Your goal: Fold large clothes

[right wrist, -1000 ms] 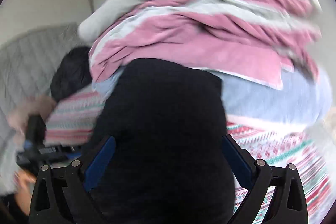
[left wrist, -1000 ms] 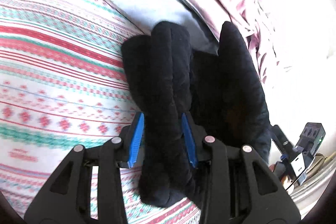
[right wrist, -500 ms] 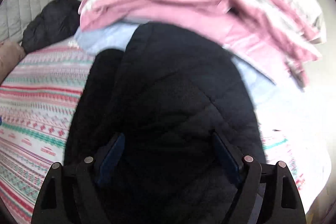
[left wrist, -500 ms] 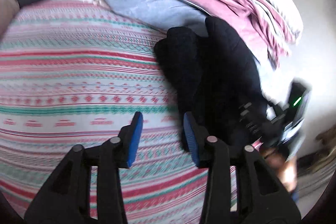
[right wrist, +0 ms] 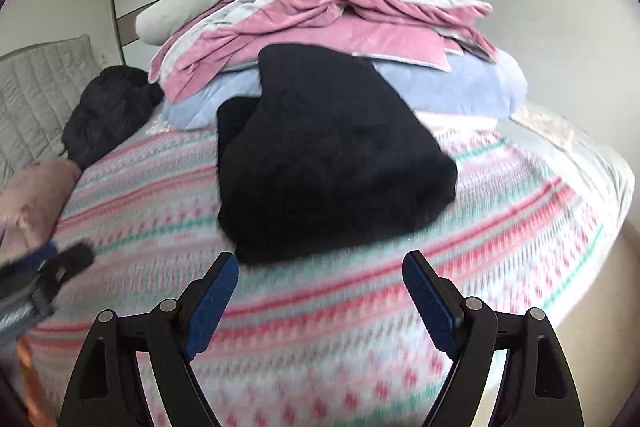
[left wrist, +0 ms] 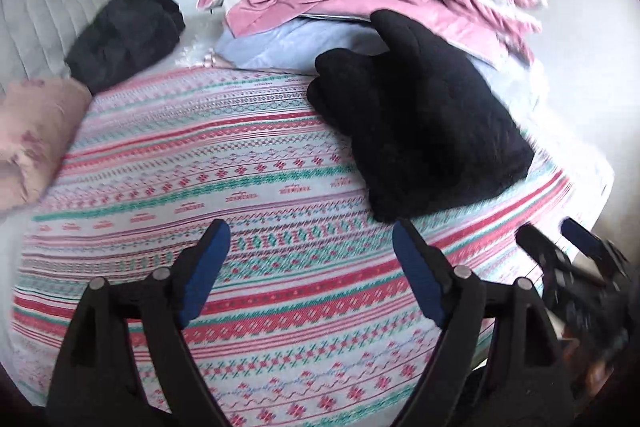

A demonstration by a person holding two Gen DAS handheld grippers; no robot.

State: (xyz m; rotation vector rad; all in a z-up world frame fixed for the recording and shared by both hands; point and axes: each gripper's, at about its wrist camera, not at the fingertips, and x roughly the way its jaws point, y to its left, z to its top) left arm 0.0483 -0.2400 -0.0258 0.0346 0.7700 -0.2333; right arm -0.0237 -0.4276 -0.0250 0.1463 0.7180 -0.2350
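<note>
A folded black quilted garment [left wrist: 424, 123] lies on the patterned bedspread [left wrist: 240, 187], its far edge against a stack of bedding. It also shows in the right wrist view [right wrist: 328, 155]. My left gripper [left wrist: 310, 267] is open and empty, hovering over the bedspread short of the garment. My right gripper [right wrist: 320, 301] is open and empty, just short of the garment's near edge. The right gripper shows blurred at the lower right of the left wrist view [left wrist: 568, 267]. The left gripper shows blurred at the left edge of the right wrist view [right wrist: 44, 267].
A stack of folded bedding [right wrist: 328, 23], grey, pink and light blue, stands behind the garment. Another black garment [left wrist: 124, 35] lies bunched at the back left by a grey headboard [left wrist: 36, 15]. A pink pillow [left wrist: 32, 127] lies at the left. The bed's edge drops off at the right [right wrist: 600, 207].
Both grippers have let go of the black garment, opened wide and pulled back. The garment now rests folded on the bedspread.
</note>
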